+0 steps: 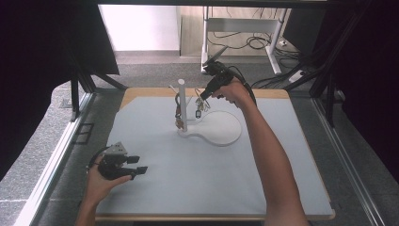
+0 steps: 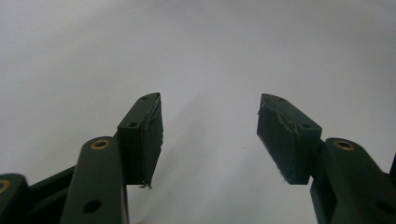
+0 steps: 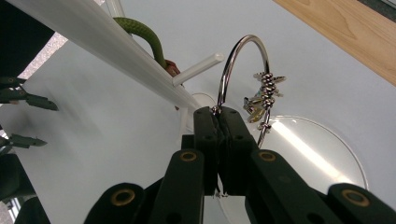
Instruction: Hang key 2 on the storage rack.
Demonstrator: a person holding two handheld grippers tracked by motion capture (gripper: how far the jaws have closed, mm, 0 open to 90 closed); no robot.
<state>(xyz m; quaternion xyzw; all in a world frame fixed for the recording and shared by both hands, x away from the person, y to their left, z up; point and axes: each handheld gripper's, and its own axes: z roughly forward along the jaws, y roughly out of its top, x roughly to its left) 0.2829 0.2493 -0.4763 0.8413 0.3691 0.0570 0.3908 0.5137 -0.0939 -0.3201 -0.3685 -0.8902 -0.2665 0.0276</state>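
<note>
The right tongs are clenching on a silver ring strung with small charms, gripping it at the ring's low end so the loop is arching up and over toward 1 o'clock in the right gripper view. In the high view the right tongs are holding that ring just beside the white stand, at about 3 o'clock from its upright post, with the charms dangling above the stand's round white base. One short white peg is sticking out just beside the ring, and the ring is not looking hooked over it. Judging from that, the job of moving the ring onto or off the stand is sitting in its middle: the grip is made, and the ring is yet to be settled on a peg or laid down.

On the far side of the post a green loop is already hanging with something reddish beneath it. The left tongs are resting released and empty near the tabletop edge at 8 o'clock from the stand, jaws standing apart over bare grey surface.

The post's top is getting cut off in the right gripper view, the charms are too small to identify, and whether the ring is touching the peg is hard to make out.
</note>
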